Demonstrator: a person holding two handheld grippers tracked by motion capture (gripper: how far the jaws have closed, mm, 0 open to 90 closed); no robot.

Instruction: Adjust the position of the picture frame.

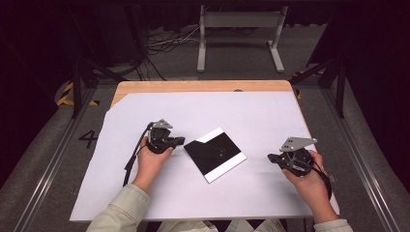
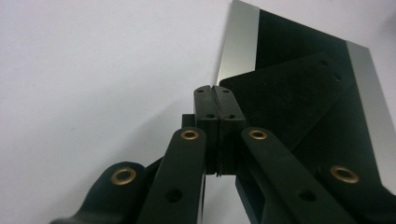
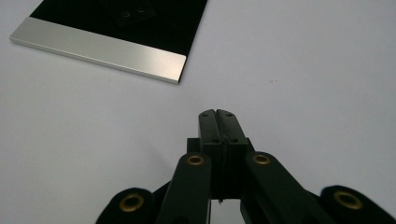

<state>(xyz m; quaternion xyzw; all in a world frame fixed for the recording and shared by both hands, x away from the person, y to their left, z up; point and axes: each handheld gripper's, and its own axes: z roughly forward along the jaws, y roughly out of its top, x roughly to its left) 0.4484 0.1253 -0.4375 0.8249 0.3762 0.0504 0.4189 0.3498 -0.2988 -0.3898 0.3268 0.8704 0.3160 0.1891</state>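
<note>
A flat square plate (image 1: 215, 153), black in the middle with silver strips on two edges, lies turned at an angle on the white sheet (image 1: 203, 116) in the high view. A black square pad (image 2: 289, 102) with small holes rests on it. My left gripper (image 1: 182, 140) points right, its tip just short of the plate's left corner; its jaws (image 2: 215, 91) are shut with nothing between them. My right gripper (image 1: 270, 157) sits to the right of the plate, pointing left, a short gap away. Its jaws (image 3: 217, 115) are pressed together and empty, and the plate (image 3: 112, 28) lies ahead of them.
The white sheet covers most of a wooden table (image 1: 203, 86). A grey metal stand (image 1: 239, 34) and loose cables (image 1: 167, 43) are on the floor beyond the far edge. Metal rails (image 1: 360, 159) run along both sides of the table.
</note>
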